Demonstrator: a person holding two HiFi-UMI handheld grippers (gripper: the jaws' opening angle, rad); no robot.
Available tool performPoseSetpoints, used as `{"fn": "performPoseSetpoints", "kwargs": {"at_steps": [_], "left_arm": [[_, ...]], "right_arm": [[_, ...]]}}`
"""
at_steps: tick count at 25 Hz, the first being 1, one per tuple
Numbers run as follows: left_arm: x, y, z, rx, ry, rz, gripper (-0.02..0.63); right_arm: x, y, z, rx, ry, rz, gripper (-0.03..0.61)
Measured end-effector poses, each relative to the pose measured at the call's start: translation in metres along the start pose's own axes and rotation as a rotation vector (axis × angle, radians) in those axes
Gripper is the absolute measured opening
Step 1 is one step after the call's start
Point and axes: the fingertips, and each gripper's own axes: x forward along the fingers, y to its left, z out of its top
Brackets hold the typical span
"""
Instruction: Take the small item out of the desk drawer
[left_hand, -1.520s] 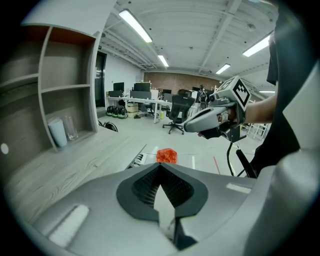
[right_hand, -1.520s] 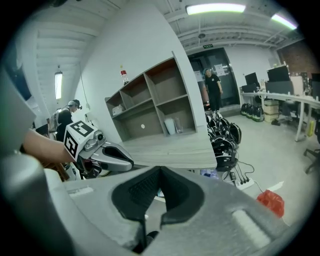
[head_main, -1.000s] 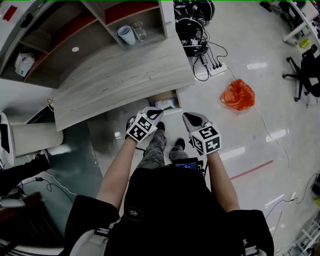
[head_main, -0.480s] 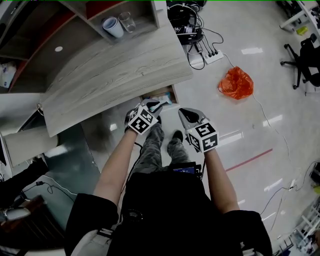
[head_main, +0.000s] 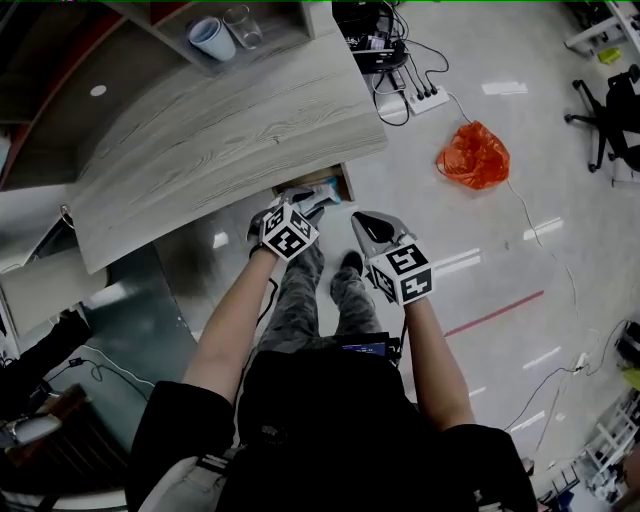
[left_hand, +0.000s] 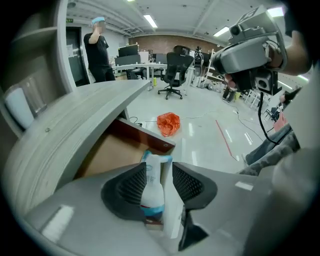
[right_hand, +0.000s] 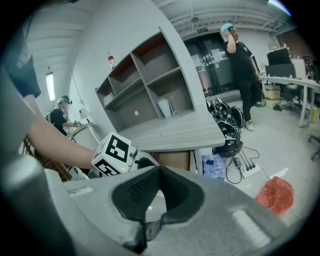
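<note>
The desk (head_main: 220, 130) was pale grey wood grain, the bag (head_main: 472, 157) bright orange. The bottle (left_hand: 151, 185) was white with a blue band, the trousers (head_main: 300, 292) camouflage.

Desk (head_main: 220, 140): pale grey wood-grain top, matt. Drawer (left_hand: 107, 152): brown board inside, with a darker reddish-brown edge that has a slight sheen. Small bottle (left_hand: 151, 187): smooth white plastic with a blue band. Left gripper (left_hand: 159, 167): matt grey shell; pads (left_hand: 131, 187) black and finely ribbed. Floor (head_main: 500, 240): polished, mirroring the ceiling lights. Bag (head_main: 473, 157): crinkled orange plastic film.
</note>
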Motion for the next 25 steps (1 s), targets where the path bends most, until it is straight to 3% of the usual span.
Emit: {"fn": "performPoseSetpoints", "kwargs": {"at_steps": [12,25], "left_arm": [[0.039,0.015,-0.019,-0.005,0.077,0.053,0.213],[0.064,0.024,-0.023,0.024,0.167,0.118,0.22]], "right_arm": [[0.017,-0.013,-0.012,0.012,0.012,0.006,-0.002],[0.019,-0.024,-0.022,0.022,0.024,0.01,-0.002]]}}
